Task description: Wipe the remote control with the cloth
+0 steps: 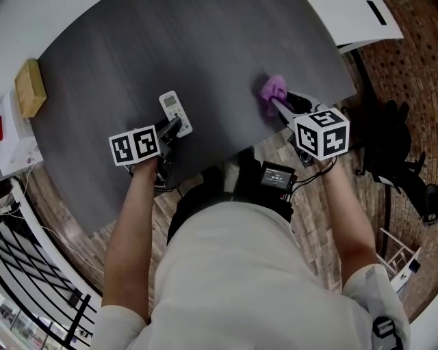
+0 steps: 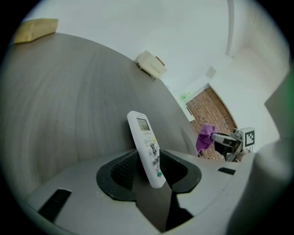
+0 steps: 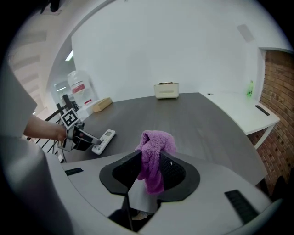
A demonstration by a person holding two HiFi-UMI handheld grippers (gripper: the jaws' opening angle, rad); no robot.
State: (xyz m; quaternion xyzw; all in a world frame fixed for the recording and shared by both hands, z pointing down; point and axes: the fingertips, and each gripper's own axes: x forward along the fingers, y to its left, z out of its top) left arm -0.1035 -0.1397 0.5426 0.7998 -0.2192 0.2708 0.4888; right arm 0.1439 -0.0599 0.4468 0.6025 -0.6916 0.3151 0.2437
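The white remote control (image 1: 176, 111) (image 2: 146, 147) (image 3: 103, 141) lies on the dark round table (image 1: 205, 48) near its front edge. My left gripper (image 1: 174, 128) (image 2: 149, 167) has its jaws on either side of the remote's near end. A gap shows between each pad and the remote, so the gripper is open. Off to the right, my right gripper (image 1: 277, 104) (image 3: 149, 167) is shut on a bunched purple cloth (image 1: 272, 87) (image 3: 154, 156) (image 2: 205, 136). It holds the cloth just above the table's right front edge, well apart from the remote.
A wooden block (image 1: 30, 87) (image 3: 101, 104) lies at the table's far left. A beige box (image 3: 166, 90) (image 2: 150, 64) sits at the far rim. A white counter (image 1: 356, 17) stands beyond the table at the right. A black railing (image 1: 41, 287) stands at the lower left.
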